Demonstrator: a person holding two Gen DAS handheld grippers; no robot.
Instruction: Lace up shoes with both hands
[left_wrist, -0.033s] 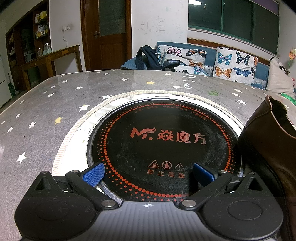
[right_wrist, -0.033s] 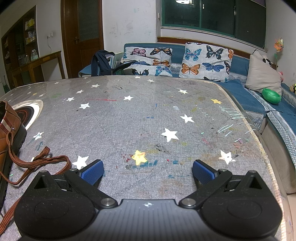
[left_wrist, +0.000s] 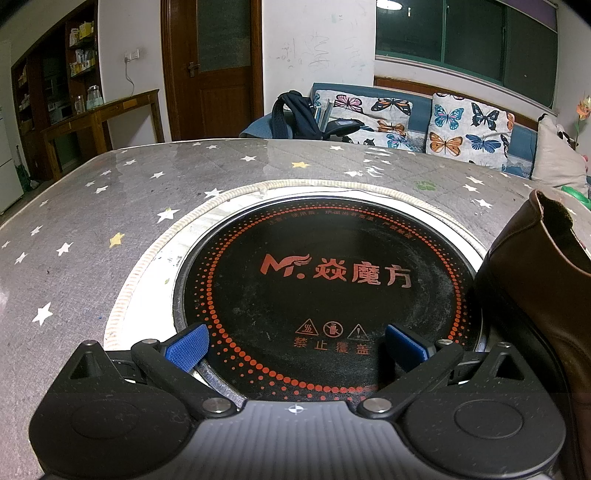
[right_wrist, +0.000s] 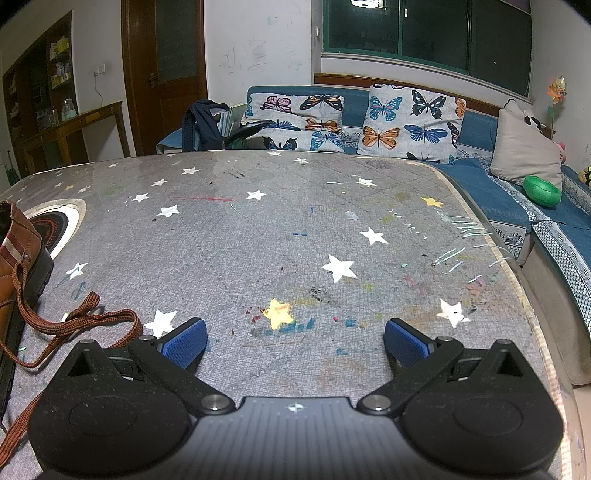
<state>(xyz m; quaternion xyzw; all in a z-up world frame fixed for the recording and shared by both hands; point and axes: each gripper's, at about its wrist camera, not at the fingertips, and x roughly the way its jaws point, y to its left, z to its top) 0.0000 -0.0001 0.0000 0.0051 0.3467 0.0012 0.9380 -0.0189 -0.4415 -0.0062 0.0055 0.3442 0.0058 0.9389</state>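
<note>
On the desk, centre-left: a brown leather shoe (left_wrist: 543, 295) stands with its heel end partly over the rim of a round black hotplate (left_wrist: 325, 295) sunk into the grey star-print cover (right_wrist: 295, 240).
Shoe position by view: at the right edge of the left wrist view; at the far left edge of the right wrist view (right_wrist: 18, 258). It lies between the two claws.
Left claw (left_wrist: 295, 347): blue pads spread fully wide, nothing between them; it hangs over the hotplate, tilted down, just beside the shoe's heel.
Right claw (right_wrist: 295, 343): pads equally wide apart, empty, over bare cover to the right of the shoe.
Lace (right_wrist: 74, 325): brown flat woven cord, trailing off the shoe's side and lying in loose loops on the cover, near the right claw's left pad but not touching it.
Shoe look: smooth brown upper, dark thick sole, striped band near the collar in the right view; open collar with dark lining in the left view. Eyelets are not visible from either camera.
Step in hand: my reading is the very start, approach only; no lace gripped, no threading done.
Next move calls for: right claw to swing left and lower onto a loose lace end; left claw to turn toward the shoe to steady it or take the other strand.
Risk: limp cord may slide out of the pads if pinched on a loop instead of near the tip.
</note>
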